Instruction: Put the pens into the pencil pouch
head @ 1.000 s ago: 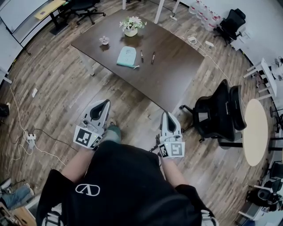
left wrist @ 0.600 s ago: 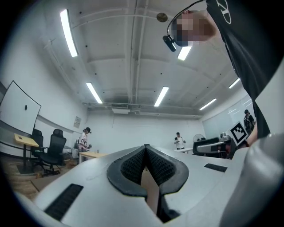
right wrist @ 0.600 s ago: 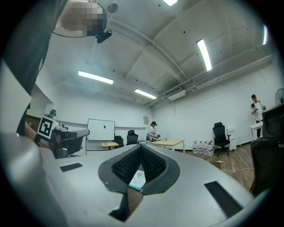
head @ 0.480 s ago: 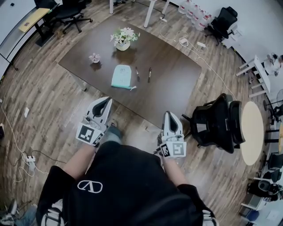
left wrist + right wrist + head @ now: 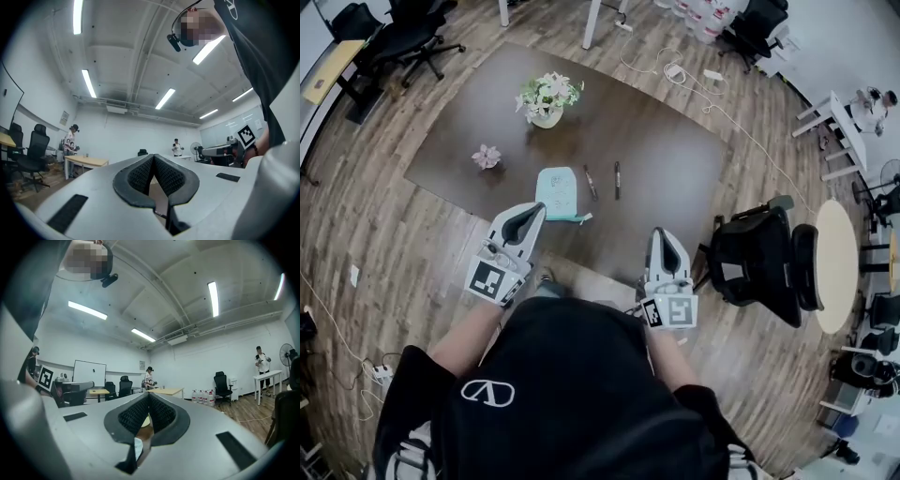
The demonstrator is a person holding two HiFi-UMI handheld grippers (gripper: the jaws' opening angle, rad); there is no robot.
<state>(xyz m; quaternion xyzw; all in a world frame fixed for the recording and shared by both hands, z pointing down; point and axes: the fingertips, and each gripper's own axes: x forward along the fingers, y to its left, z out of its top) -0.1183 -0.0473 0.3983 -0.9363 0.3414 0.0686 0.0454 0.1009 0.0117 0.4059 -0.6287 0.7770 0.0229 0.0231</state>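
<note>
The head view looks steeply down on the far tabletop (image 5: 675, 173); both gripper views face level, sharing the ceiling (image 5: 140, 51).

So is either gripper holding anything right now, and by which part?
Nothing is held. The left gripper and right gripper are both shut and empty; the pens and pouch lie on the table.

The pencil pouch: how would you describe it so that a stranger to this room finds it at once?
Look at the big dark brown table in the head view. Near its front edge, just left of two thin dark pens, lies the pencil pouch. It is the only flat, pale teal rectangle there.
</note>
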